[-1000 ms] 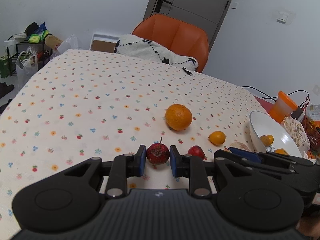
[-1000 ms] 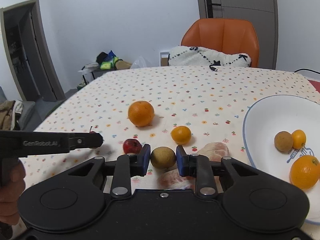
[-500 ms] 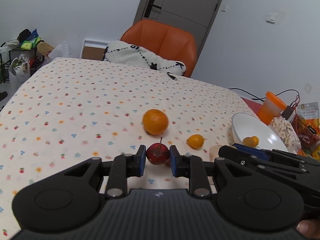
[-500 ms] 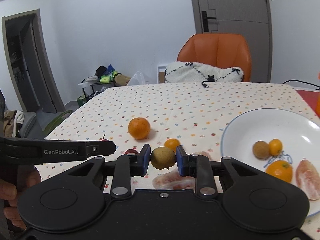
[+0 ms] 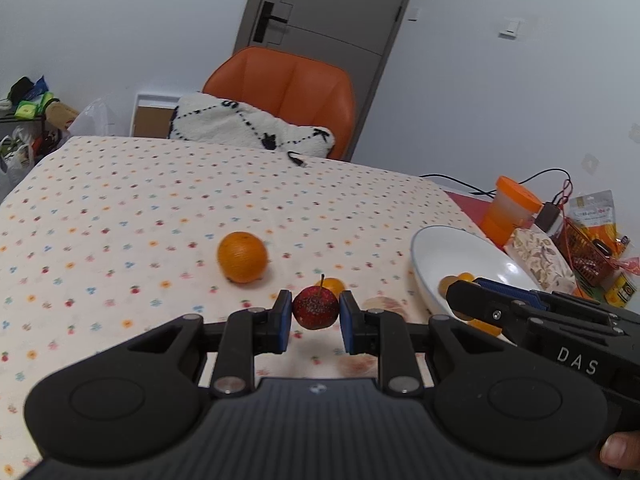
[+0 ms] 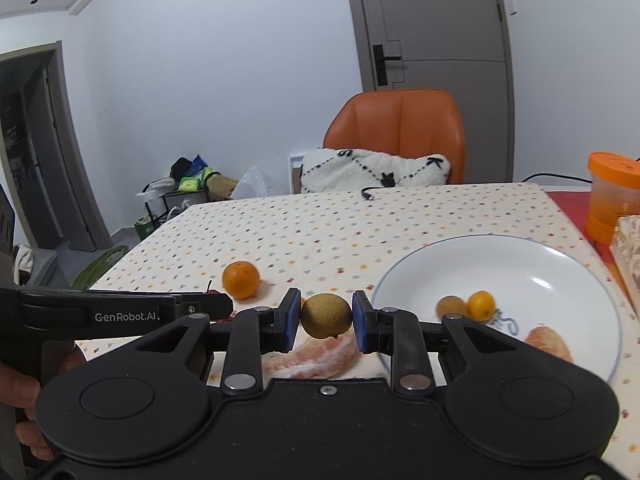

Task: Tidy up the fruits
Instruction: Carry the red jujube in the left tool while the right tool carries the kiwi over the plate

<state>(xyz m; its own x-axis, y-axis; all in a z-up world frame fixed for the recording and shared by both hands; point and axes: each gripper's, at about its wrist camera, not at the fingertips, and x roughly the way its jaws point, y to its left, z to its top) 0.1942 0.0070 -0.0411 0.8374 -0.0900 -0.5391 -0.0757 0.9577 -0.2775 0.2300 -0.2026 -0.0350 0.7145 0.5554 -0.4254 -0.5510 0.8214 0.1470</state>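
Note:
My left gripper (image 5: 315,322) is shut on a small dark red fruit (image 5: 315,307) with a stem, held above the dotted tablecloth. My right gripper (image 6: 326,320) is shut on a brown kiwi (image 6: 326,315), lifted just left of the white plate (image 6: 532,256). The plate holds a brown fruit (image 6: 451,306), a small orange fruit (image 6: 481,305) and a peeled citrus piece (image 6: 548,342). A large orange (image 5: 242,257) lies on the cloth, a small orange one (image 5: 334,284) sits behind the red fruit, and a peeled segment (image 6: 320,358) lies under the right gripper.
An orange chair (image 5: 286,88) with a white cushion (image 5: 248,126) stands at the table's far edge. An orange-lidded cup (image 6: 612,196), snack packets (image 5: 596,216) and a red basket (image 5: 584,256) crowd the table's right side beyond the plate. A cluttered rack (image 5: 24,120) stands far left.
Both grippers have risen from the table with their fruits and shifted toward the plate. The kiwi and the red fruit now hang clear of the cloth.

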